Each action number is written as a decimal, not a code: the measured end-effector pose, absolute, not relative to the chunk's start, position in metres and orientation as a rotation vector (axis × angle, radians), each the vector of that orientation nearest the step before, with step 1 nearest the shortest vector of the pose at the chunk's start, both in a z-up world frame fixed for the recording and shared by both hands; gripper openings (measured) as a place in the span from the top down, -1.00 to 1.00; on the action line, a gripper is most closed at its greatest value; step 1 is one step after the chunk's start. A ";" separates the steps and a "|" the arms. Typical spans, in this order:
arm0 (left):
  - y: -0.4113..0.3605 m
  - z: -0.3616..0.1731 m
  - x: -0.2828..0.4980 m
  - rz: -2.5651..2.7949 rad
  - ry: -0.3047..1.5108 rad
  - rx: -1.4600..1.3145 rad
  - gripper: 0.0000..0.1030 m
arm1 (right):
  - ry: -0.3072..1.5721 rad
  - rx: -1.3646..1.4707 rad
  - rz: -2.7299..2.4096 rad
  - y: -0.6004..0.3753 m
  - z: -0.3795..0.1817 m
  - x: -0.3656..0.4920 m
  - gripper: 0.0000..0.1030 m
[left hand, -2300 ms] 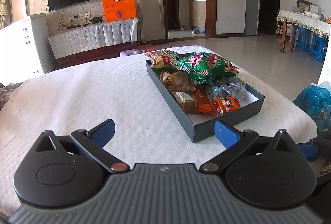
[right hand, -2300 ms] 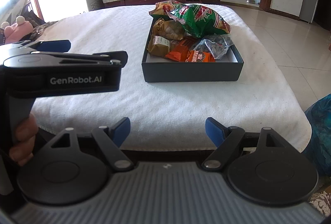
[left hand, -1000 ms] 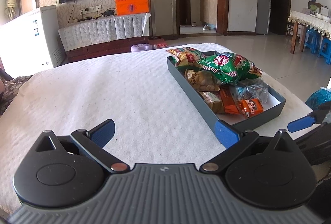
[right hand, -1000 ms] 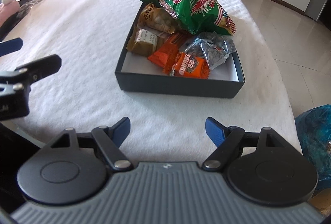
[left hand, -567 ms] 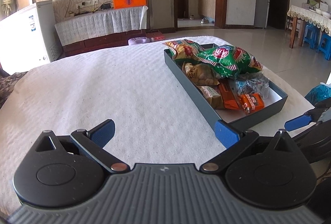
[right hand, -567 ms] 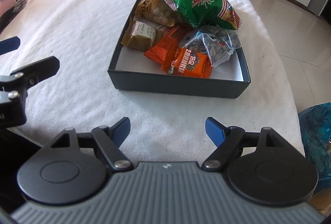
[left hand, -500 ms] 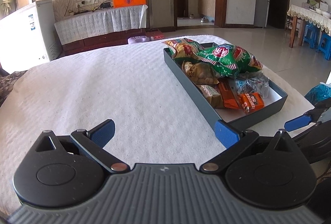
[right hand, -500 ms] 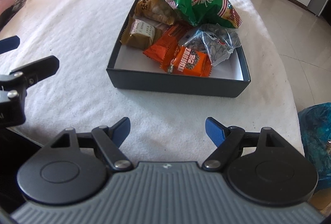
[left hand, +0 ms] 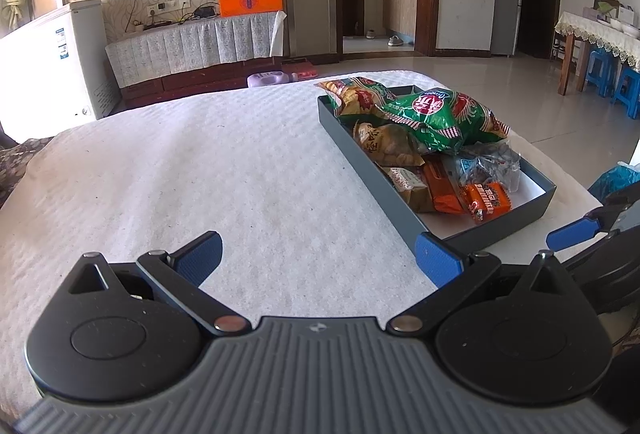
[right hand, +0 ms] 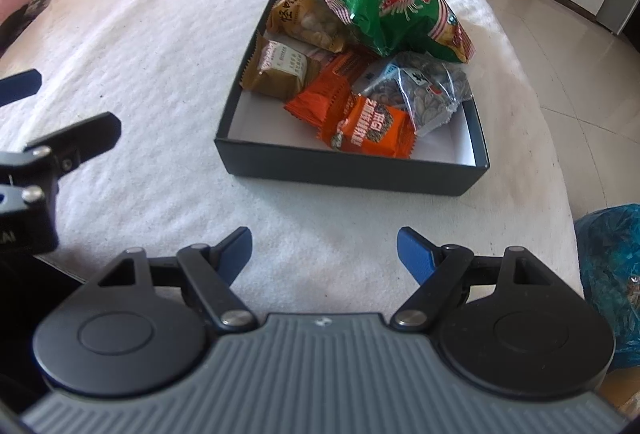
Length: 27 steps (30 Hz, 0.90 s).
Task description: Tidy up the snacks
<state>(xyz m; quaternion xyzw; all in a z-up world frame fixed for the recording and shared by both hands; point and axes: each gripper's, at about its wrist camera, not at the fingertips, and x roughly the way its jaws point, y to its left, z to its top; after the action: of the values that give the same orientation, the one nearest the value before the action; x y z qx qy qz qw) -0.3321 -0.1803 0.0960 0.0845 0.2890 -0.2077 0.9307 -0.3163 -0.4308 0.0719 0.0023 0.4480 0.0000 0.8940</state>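
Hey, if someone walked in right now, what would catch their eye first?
Probably the big green snack bag, heaped over the far end of the dark box on the white tablecloth. Next, the orange packets near the box's front wall, with both open grippers short of it.

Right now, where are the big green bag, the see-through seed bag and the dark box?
big green bag [right hand: 394, 9], right wrist view, its printed middle.
seed bag [right hand: 428, 93], right wrist view, its clear front.
dark box [right hand: 348, 169], right wrist view, its near wall.
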 end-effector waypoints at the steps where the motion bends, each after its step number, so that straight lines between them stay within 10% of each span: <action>1: -0.180 0.096 -0.332 -0.425 0.591 0.172 -1.00 | 0.908 -0.001 -0.003 -0.430 0.075 -0.317 -0.58; 27: -0.174 0.098 -0.336 -0.423 0.577 0.180 -1.00 | 0.853 0.036 -0.008 -0.420 0.079 -0.320 -0.58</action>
<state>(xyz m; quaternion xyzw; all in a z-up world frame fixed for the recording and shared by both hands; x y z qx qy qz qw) -0.3362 -0.1737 0.0977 0.0880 0.2820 -0.2068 0.9327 -0.3205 -0.4204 0.0791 0.0173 0.4138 -0.0038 0.9102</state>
